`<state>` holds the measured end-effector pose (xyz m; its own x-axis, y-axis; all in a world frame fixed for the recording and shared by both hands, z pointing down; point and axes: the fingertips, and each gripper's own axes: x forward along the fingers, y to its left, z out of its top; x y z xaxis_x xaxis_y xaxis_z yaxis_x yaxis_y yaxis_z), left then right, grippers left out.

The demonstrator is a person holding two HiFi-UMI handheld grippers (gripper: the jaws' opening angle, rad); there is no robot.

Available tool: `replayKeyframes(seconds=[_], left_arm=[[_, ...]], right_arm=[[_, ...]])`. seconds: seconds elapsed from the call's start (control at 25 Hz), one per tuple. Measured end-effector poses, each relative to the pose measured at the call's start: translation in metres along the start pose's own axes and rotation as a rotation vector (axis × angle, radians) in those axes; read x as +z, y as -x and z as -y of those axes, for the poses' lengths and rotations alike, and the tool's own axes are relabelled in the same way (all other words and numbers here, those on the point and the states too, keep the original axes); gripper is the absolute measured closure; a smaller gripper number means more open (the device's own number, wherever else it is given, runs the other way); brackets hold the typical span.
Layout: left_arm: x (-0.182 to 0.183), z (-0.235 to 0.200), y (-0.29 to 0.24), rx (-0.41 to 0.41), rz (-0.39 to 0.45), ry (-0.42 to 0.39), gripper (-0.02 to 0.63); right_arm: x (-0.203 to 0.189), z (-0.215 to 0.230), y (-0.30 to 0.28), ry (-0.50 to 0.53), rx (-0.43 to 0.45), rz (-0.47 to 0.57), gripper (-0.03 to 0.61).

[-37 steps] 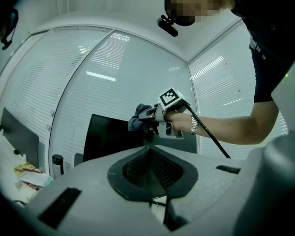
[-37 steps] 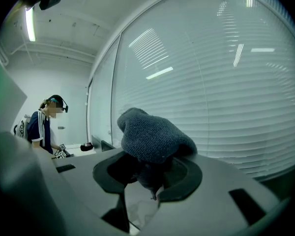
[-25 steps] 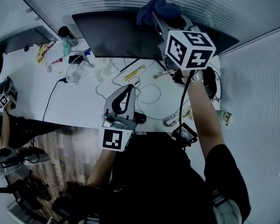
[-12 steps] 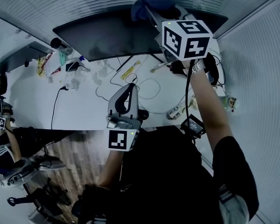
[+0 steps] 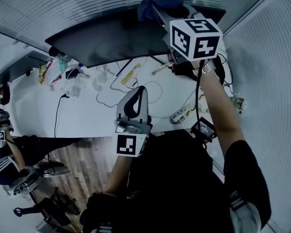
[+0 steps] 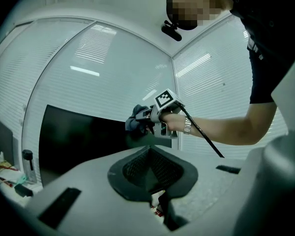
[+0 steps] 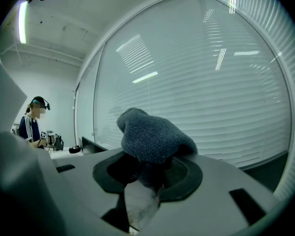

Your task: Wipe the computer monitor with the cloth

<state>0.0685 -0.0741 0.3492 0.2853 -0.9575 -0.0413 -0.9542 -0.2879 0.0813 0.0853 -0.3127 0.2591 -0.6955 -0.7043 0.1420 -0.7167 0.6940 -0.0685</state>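
Currently the right gripper (image 5: 160, 11) has its jaws clamped on the soft grey-blue knitted cloth (image 7: 152, 136), which sits bunched at the top edge of the wide black flat monitor (image 5: 111, 38), toward its right end. Left gripper (image 5: 135, 97) hangs in front of the monitor, well clear of it, above the white surface (image 5: 87, 113); jaws together, empty. Cloth looks light and floppy, so pinch the bunched middle. Screen is probably fragile, so keep pressure light.

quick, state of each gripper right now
Left gripper: closed, nothing in it.
Right gripper: closed on the cloth.
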Motion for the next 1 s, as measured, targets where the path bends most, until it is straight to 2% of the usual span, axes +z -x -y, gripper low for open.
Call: replayKeyframes(seconds=[0.52, 1.0], left_arm=[[-0.007, 0.052, -0.029, -0.026, 0.005, 0.002, 0.606], [-0.015, 0.078, -0.046, -0.036, -0.012, -0.002, 0.606]], right_arm=[[-0.002, 0.06, 0.036, -0.008, -0.035, 0.017, 0.442], [-0.006, 0.11, 0.059, -0.037, -0.085, 0.023, 0.442]])
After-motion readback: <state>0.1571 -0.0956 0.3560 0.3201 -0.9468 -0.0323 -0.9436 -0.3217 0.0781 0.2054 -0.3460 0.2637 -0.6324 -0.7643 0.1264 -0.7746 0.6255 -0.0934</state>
